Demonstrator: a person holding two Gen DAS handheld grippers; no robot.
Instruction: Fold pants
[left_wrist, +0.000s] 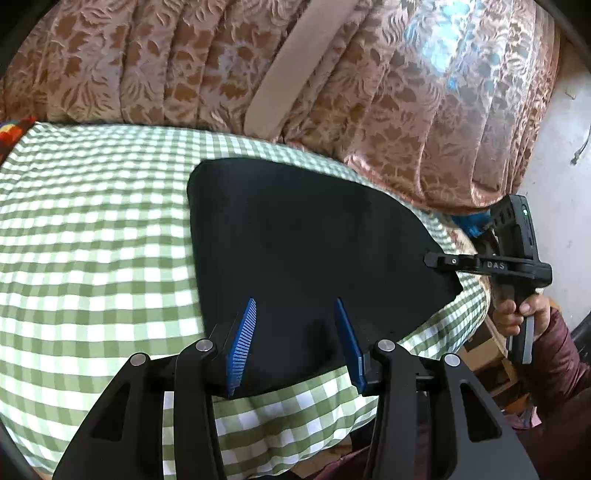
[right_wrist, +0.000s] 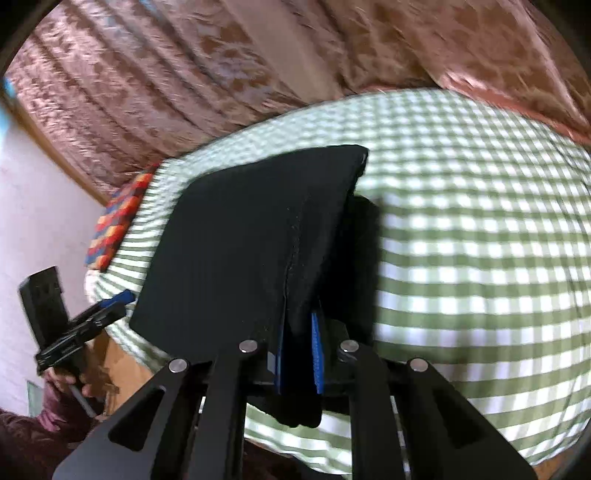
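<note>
Two tongs on one pair of black pants (left_wrist: 295, 240), already folded into a compact dark panel lying flat on the green-checked cloth (left_wrist: 92, 221) of the table. Left tongs (left_wrist: 295, 343) are spread apart, blue pads (left_wrist: 242, 347) either side of the near edge of the pants, gripping nothing; fabric sits just ahead of and under the fingertips. Right tongs (right_wrist: 299, 358) are clenched on the pants, a layered edge pinched between the blue pads (right_wrist: 317, 354), that edge lifted slightly off the cloth.

Key relation: the pants stretch away from the left tongs toward the patterned curtain (left_wrist: 369, 92), with the long side running left to right across the left wrist view. The right tongs come in from the right end of the panel, so the held edge is theirs to carry. Right hand (left_wrist: 517, 314) visible on its handle.

Judgement: likely next is folding the held end over toward the far side, while the left tongs stay nearest the near edge to pin or catch it. Right wrist view is motion-blurred.
</note>
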